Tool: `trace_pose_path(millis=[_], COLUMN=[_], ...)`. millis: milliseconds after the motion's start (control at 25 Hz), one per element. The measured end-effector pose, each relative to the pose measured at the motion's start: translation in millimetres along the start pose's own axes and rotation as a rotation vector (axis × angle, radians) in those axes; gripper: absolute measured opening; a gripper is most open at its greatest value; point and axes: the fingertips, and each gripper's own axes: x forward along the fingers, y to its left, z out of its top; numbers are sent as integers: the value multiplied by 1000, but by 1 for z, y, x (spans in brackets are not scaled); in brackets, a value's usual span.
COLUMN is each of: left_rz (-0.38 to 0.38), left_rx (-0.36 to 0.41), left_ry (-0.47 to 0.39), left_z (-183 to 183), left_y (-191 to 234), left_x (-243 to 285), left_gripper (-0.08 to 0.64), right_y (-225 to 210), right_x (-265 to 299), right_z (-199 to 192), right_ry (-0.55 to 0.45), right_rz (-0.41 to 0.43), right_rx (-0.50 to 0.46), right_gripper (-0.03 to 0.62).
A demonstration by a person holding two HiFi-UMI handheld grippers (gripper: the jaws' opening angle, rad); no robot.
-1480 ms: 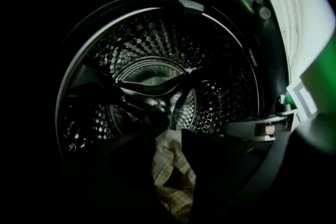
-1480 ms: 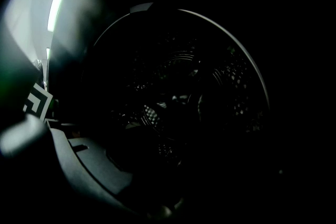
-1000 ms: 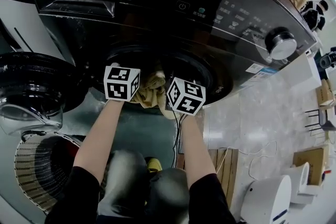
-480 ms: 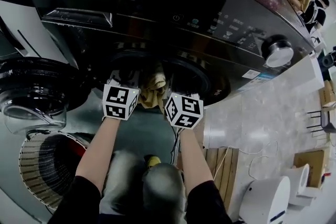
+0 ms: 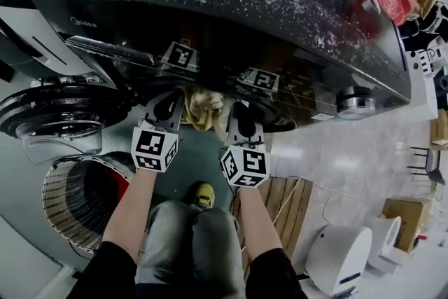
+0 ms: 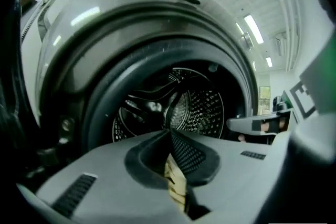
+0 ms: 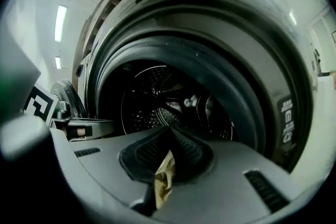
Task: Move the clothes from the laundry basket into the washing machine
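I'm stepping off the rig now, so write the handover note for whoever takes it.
Left gripper: shut on the cloth.
Right gripper: shut on the same cloth.
Done: the cloth is held up between both grippers at the open mouth of the washer, not yet in the drum.
Basket: low at left, with a red item inside.
Left: push the cloth in, release, fetch the rest.

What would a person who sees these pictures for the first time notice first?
The dark washing machine fills the head view's top, its drum mouth open. In front of the mouth, the left gripper and right gripper each have jaws shut on one yellowish cloth.
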Motion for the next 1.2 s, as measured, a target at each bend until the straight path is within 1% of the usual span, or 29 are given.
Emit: trace_pose_path(millis=[160, 320, 440, 600, 760, 920, 1080, 1200], left_rz=[17, 10, 6, 8, 11, 5, -5, -10], left_rx=[-49, -34, -40, -46, -54, -31, -29, -21], left_ry=[26, 46, 47, 45, 23, 4, -1, -16], left_z=[13, 32, 56, 99, 152, 207, 251, 284], left_y=[-6, -17, -27, -39, -46, -52, -59, -63], left_x=[-28, -56, -77, -107, -135, -166, -191, -209], left_gripper=[11, 11, 11, 11, 11, 11, 11, 11], right_y=[11, 19, 25, 32, 38, 46, 65, 78], right_x=[-31, -62, -84, -117, -146, -170, -196, -215], right_z=[17, 43, 71, 115, 168, 219, 262, 288], right_ry=[19, 14, 8, 16, 7, -7, -3, -8], right_rz=[25, 5, -6, -18, -40, -67, -72, -84], right_rx=[60, 75, 65, 61, 53, 56, -8, 7], right_gripper=[5, 5, 5, 3, 5, 3, 5, 4])
